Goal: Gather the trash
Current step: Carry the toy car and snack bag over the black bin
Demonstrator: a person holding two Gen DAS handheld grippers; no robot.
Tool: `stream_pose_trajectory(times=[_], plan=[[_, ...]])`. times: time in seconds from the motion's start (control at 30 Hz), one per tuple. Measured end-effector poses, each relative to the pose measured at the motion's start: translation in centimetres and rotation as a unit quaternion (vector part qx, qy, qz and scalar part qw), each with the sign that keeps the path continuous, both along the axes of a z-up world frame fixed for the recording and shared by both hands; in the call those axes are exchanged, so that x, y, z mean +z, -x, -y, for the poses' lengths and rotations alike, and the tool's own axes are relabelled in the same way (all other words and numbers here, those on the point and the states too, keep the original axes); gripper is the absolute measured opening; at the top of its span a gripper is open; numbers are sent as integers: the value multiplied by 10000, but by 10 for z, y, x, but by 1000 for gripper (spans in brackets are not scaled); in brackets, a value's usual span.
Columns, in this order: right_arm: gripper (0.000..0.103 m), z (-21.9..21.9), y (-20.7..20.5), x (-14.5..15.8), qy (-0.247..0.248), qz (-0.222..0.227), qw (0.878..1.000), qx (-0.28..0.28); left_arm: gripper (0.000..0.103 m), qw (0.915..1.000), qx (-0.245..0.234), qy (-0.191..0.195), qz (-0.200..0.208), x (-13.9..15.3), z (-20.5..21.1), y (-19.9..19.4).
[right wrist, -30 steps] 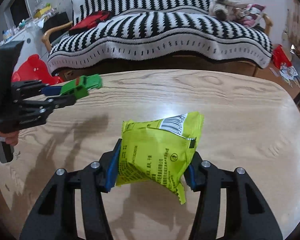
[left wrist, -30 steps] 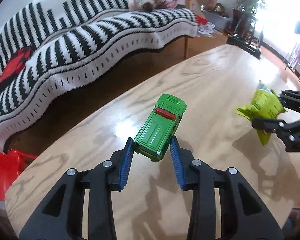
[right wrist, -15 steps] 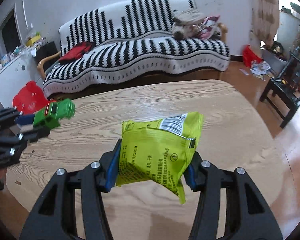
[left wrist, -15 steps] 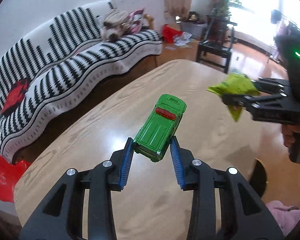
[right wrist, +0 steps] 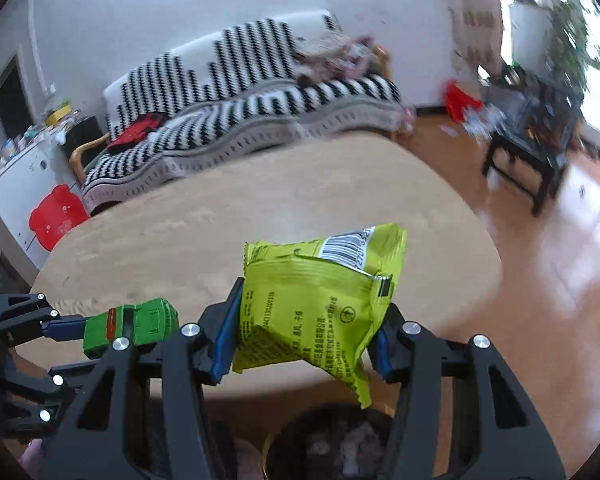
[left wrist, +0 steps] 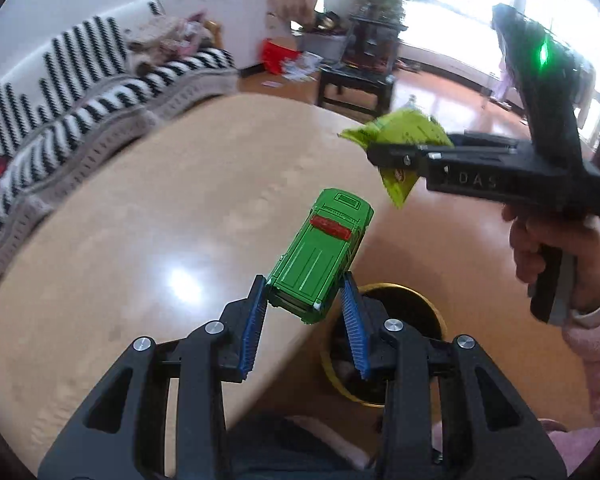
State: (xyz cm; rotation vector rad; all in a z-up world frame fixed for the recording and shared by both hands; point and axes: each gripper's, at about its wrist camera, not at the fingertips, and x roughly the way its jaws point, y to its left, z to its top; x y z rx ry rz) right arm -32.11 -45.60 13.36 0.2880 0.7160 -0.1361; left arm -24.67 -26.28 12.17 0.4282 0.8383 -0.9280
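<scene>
My left gripper (left wrist: 305, 312) is shut on a green toy car (left wrist: 321, 252) and holds it in the air above the near edge of the wooden table (left wrist: 160, 208). My right gripper (right wrist: 300, 344) is shut on a yellow-green snack bag (right wrist: 316, 300), held above the table edge. A round bin with a gold rim (left wrist: 436, 320) stands on the floor just below both grippers; it also shows in the right wrist view (right wrist: 336, 440) with dark contents. The right gripper with the bag (left wrist: 400, 148) shows in the left wrist view, the toy car (right wrist: 132, 326) in the right wrist view.
A black-and-white striped sofa (right wrist: 240, 100) stands behind the table. A red stool (right wrist: 56, 216) is at the left, a dark side table (right wrist: 536, 148) with a plant at the right. Shiny wooden floor (right wrist: 548, 280) lies to the right.
Both grippers have pulled back and risen from over the table to its near edge, each with its object still held. The gold-rimmed bin has come into view below them.
</scene>
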Motion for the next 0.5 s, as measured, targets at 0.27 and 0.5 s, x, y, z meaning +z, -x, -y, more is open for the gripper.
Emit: stream_pose_trajectory(times=[0.27,0.5], plan=[[53,45,123,-80,-406,-580,9948,-736,37,9977,-326,4,-595,-59,33,41],[53,54,157,-96,-577,-656,9901,-1098,37,9967,-490,-59,-647,-71,43,58]])
